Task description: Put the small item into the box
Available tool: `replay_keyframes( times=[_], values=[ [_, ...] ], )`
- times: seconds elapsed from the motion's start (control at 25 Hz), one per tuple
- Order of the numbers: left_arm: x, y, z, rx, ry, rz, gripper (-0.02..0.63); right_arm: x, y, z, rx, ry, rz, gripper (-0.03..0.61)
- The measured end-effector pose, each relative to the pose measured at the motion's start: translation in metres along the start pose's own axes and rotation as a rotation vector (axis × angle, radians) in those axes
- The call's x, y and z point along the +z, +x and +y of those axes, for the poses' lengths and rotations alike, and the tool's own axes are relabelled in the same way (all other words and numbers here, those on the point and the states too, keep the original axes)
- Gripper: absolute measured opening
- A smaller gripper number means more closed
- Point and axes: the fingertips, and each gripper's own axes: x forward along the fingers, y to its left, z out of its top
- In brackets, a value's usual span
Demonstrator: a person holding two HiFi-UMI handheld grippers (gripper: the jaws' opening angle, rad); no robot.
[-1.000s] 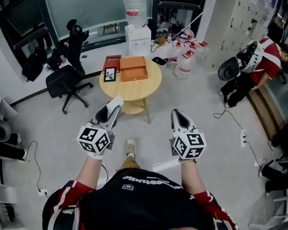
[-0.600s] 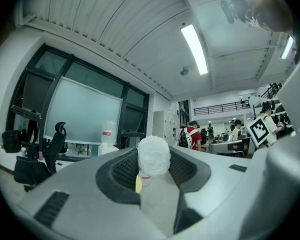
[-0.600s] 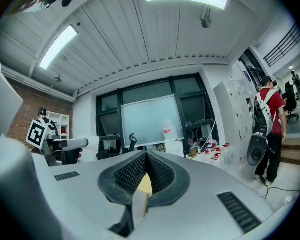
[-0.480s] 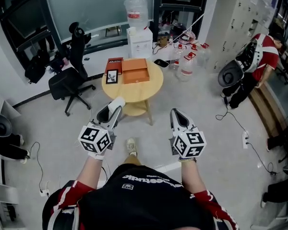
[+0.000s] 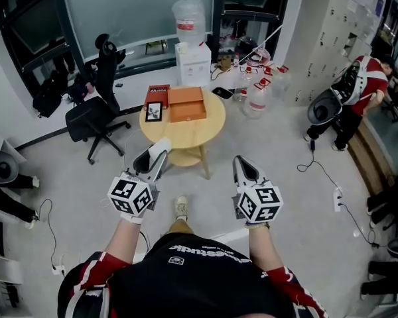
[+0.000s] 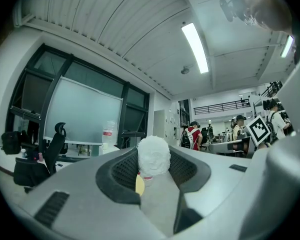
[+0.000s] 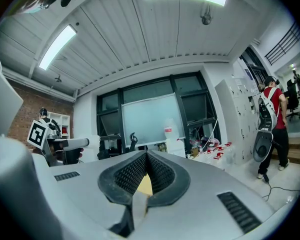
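While my left gripper [image 5: 156, 154] clamps the small white fuzzy item [image 6: 153, 156] and my right gripper [image 5: 241, 165] sits closed and empty, I should walk it level to the orange rectangular box [image 5: 187, 104] on the round wooden table [image 5: 186, 135], well ahead.

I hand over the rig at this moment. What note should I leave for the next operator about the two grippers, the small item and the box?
Left gripper: shut on the small white fuzzy item, held out level, short of the table.
Right gripper: shut, nothing between its jaws.
Orange box: on the round wooden table ahead, beside a red box. From here I cannot tell if it is open.
Done: the item is in the grip.
Left: reach the table, put the item into the orange box, release.
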Motion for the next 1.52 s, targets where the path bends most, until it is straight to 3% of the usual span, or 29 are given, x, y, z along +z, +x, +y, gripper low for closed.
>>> replay_keyframes(
  times=[1.0,1.52],
  values=[
    [-0.014,0.080,0.075,0.004,-0.019,0.020,0.170,0.001,0.100,-0.025,0.028,0.001,0.044,0.027],
    [-0.016,0.165,0.119,-0.081,-0.039,0.049,0.170,0.015,0.172,-0.064,-0.024,0.006,0.070,0.027]
  ],
)
